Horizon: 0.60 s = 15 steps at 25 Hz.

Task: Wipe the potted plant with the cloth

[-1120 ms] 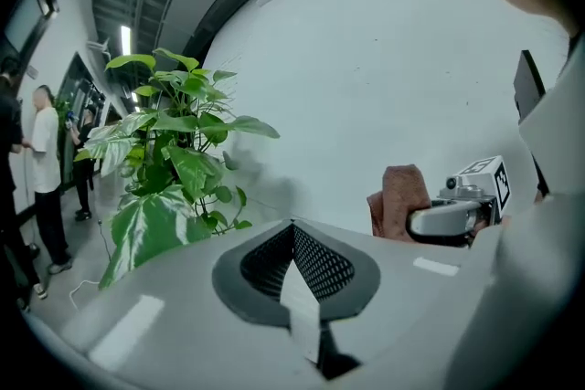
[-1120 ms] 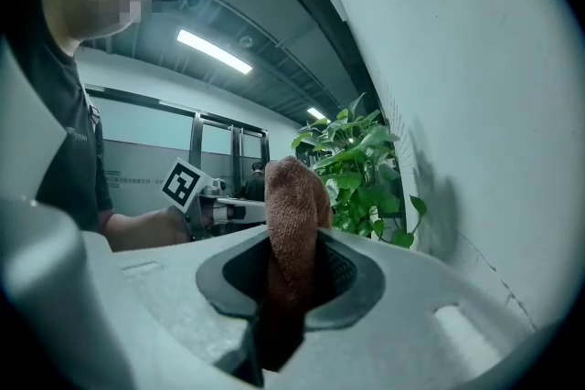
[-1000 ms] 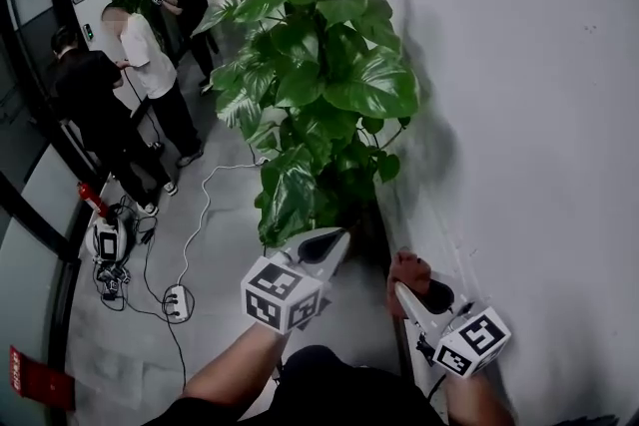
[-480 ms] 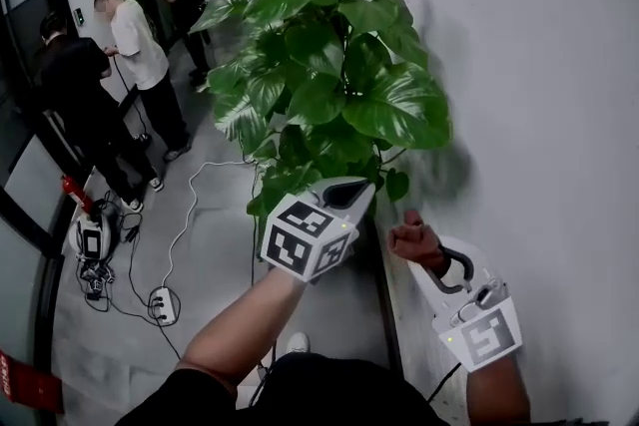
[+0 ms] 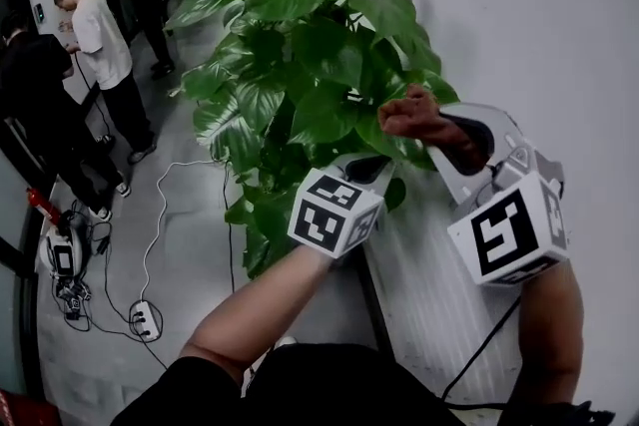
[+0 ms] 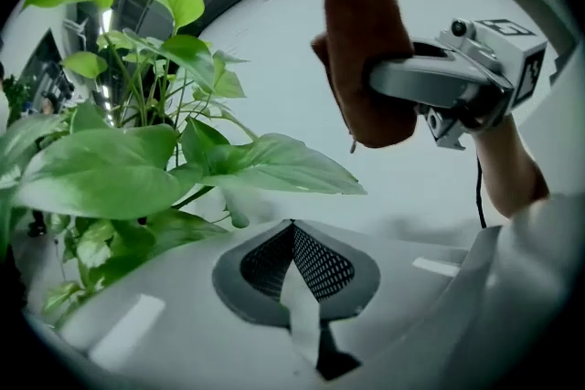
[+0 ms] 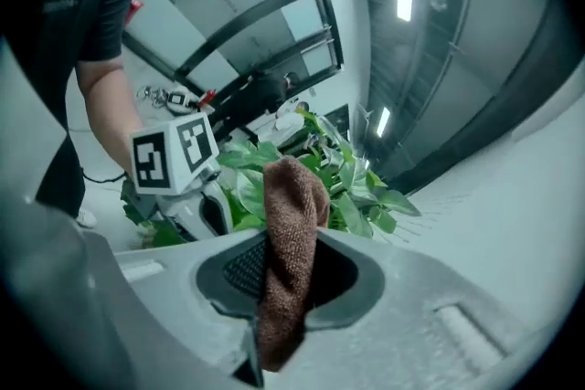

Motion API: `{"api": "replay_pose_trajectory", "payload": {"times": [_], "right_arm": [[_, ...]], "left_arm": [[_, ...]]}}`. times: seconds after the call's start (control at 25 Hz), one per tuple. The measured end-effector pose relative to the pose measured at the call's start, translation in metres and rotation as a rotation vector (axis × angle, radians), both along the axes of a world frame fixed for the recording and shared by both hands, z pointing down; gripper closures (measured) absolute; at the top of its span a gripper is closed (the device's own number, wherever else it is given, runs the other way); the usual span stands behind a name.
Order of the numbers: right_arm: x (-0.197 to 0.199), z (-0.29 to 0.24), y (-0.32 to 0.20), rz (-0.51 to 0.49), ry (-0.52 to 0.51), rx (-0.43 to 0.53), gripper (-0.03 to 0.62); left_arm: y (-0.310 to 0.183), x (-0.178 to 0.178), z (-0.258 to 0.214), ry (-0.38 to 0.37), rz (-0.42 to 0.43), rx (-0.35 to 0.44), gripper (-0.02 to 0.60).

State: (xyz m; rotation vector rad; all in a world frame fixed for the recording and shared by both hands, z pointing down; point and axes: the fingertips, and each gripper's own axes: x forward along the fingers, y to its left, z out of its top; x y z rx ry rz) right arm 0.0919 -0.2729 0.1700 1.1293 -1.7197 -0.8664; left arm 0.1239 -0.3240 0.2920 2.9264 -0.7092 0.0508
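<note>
Far left in the head view: several people [image 5: 95, 35] standing on a grey floor [image 5: 185, 244] beside dark doorways. Below them, a white cable [image 5: 158, 214] trailing across the floor to a power strip [image 5: 143, 318], with further small equipment at the left edge, too small to identify.

Centre: potted plant [image 5: 300, 65], broad green leaves, tall, set close against the white wall [image 5: 569, 25]. Pot hidden behind foliage and arms.

Centre, lower: left tool [image 5: 367, 167] held up at the plant's lower right side, marker cube toward the camera, tip pointing into the leaves. In the left gripper view, tool pressed together at the tip with nothing between the mesh pads; a large leaf just beyond the tip, not touching it.

Right of centre: brown cloth [image 5: 411, 113] raised at the plant's right edge, just beside the outer leaves; contact with a leaf not confirmed from any view. In the left gripper view, hanging folded against the bare wall, apart from the nearest leaf.

Right: right tool [image 5: 449, 130] pinching the cloth. In the right gripper view, cloth clamped between the two pads, a fold standing above them and the tail hanging below, with the foliage and the left tool's cube behind.

Far right: plain white wall.
</note>
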Motion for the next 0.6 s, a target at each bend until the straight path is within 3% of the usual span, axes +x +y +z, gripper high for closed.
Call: {"api": "replay_pose_trajectory", "payload": {"times": [0.28,0.6], "right_arm": [[-0.003,0.015,-0.064,0.093,0.248,-0.062,0.53],[0.0,0.069,-0.1,0.129,0.371,-0.226,0.53]], "left_arm": [[-0.011,0.024,0.009,0.031,0.104,-0.087,0.565],[-0.03,0.018,0.001,0.079,0.095,-0.055,0.565]]}}
